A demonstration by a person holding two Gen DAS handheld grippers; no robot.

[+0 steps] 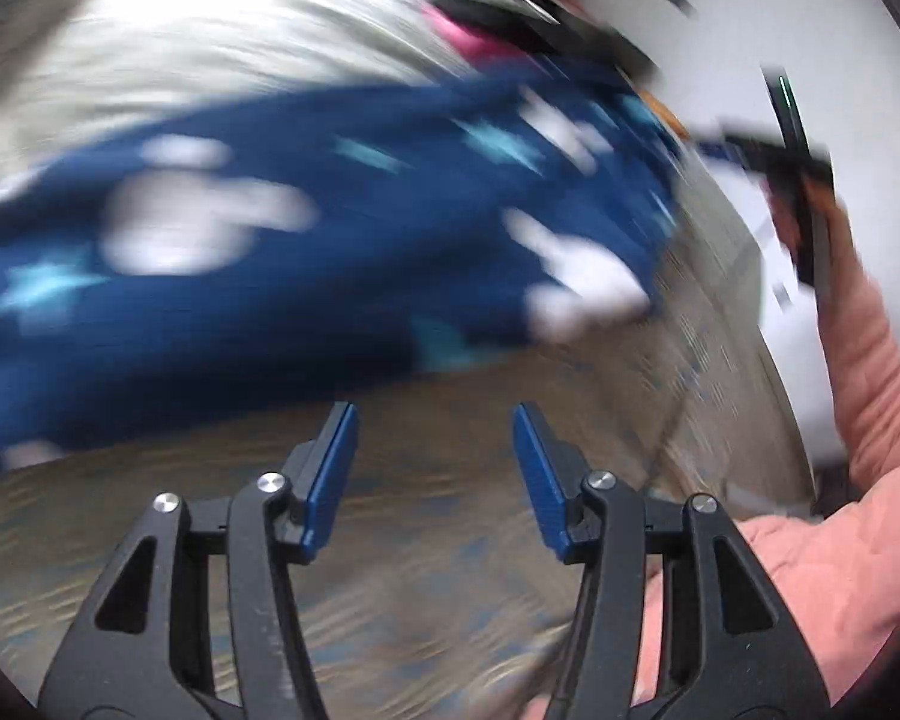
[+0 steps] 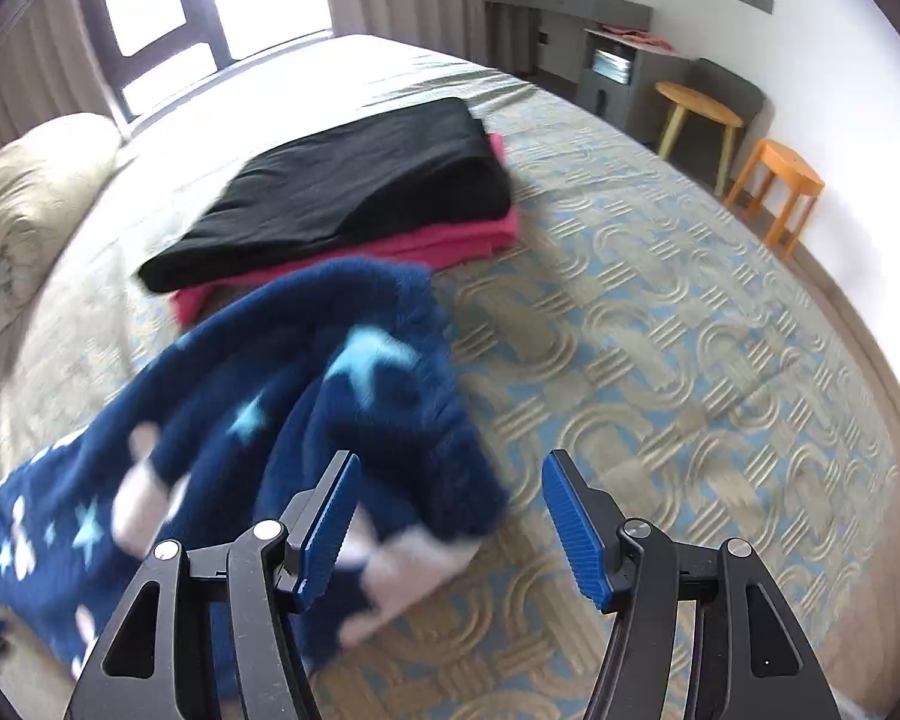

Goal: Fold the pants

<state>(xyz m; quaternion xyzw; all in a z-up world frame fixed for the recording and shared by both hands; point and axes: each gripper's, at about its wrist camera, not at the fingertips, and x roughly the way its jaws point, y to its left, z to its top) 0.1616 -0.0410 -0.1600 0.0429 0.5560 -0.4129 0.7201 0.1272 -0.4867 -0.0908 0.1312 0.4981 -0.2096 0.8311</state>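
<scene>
The pants (image 2: 258, 420) are dark blue fleece with pale blue stars and white shapes. They lie bunched on the patterned bedspread (image 2: 690, 360), left of centre in the right wrist view. My right gripper (image 2: 450, 519) is open and empty, its left finger over the pants' near edge. In the blurred left wrist view the pants (image 1: 330, 252) stretch across the middle. My left gripper (image 1: 435, 471) is open and empty, just short of them. The other gripper (image 1: 804, 210) shows at the far right.
A folded black garment (image 2: 354, 180) lies on a folded pink one (image 2: 450, 246) behind the pants. A cream duvet (image 2: 24, 198) is bunched at the left. Two wooden stools (image 2: 777, 186) and a grey desk (image 2: 570, 12) stand by the wall. A pink sleeve (image 1: 840, 540) is at the right.
</scene>
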